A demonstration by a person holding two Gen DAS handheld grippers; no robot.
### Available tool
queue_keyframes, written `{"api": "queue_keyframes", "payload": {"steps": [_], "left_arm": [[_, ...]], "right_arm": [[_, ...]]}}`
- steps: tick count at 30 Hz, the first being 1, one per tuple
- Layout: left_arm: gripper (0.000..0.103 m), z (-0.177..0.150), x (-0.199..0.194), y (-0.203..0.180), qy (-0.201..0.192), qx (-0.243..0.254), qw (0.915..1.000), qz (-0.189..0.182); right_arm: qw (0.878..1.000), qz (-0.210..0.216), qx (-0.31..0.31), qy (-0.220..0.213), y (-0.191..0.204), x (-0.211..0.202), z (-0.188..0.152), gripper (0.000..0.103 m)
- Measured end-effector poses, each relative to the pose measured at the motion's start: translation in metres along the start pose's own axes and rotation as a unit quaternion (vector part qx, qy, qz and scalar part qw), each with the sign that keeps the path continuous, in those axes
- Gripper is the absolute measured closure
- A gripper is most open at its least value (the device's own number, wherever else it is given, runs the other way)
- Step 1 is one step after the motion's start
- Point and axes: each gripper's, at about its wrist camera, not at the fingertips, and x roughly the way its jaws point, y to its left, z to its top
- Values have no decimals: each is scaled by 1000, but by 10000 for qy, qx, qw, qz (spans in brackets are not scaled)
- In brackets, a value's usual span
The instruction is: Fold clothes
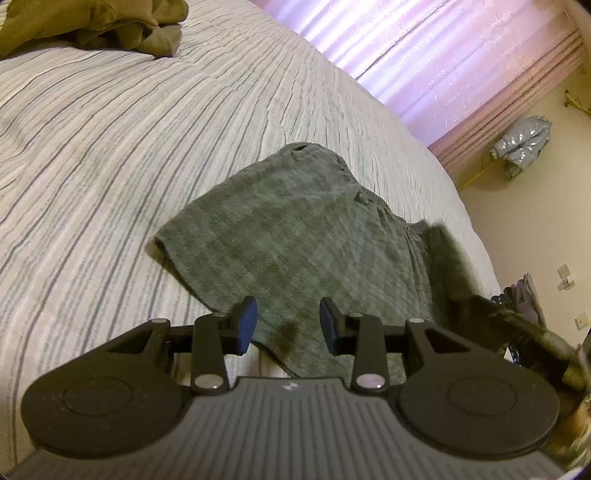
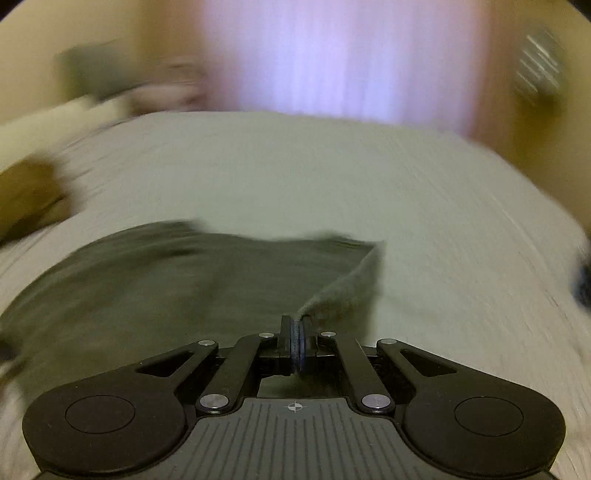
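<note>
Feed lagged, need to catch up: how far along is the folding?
Early stage. Done: the grey checked garment lies spread on the striped bed, no finished fold visible. In hand: the right claw is shut on its edge, lifting a corner; the left claw is open above the near hem. Left: completing this fold, plus the crumpled olive garment farther up the bed.

My right wrist view is smeared with motion blur: the grey checked garment shows no pattern there, and the brown clothing at the left edge is only a cut-off blotch. I cannot identify the dark shape at the right edge. In my left wrist view, the olive clothes run off the top, and the garment's right side sinks into blurred shadow.
</note>
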Motion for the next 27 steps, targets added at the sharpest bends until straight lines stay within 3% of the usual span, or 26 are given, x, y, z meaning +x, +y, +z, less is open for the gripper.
{"api": "queue_keyframes", "payload": {"steps": [3,5,6,7,9,13,14,16,19,24,27], "left_arm": [[72,1,-2,1,48,-23,10000,-22],[72,0,-4,-2,93,53,9999,-64],[72,0,-3,-4,123,109,9998,-89],[72,0,-2,-6,153,161,9997,-115],[72,2,4,-14,222,207,9992,-242],[72,7,23,-37,360,421,9970,-550],[72,9,30,-44,396,493,9962,-596],[72,16,48,-62,509,696,9936,-736],[72,26,77,-95,727,1069,9860,-1049],[70,38,137,-145,1082,1671,9715,-1283],[69,41,167,-161,1206,1868,9683,-1137]], "right_arm": [[9967,439,-670,162,64,16,-21,100],[9947,587,-771,351,79,20,-34,72],[9947,642,-745,291,77,16,-39,38],[9950,657,-727,170,73,10,-41,27],[9963,637,-578,-32,48,-8,-44,27],[9971,440,628,-10,-23,-30,-40,28],[9930,338,1128,108,-51,-29,-43,28],[9788,118,1999,440,-100,-19,-54,50],[9496,-92,3008,879,-160,-3,-70,53],[9343,118,3476,781,-201,15,-65,53],[9325,269,3529,723,-205,21,-63,53]]}}
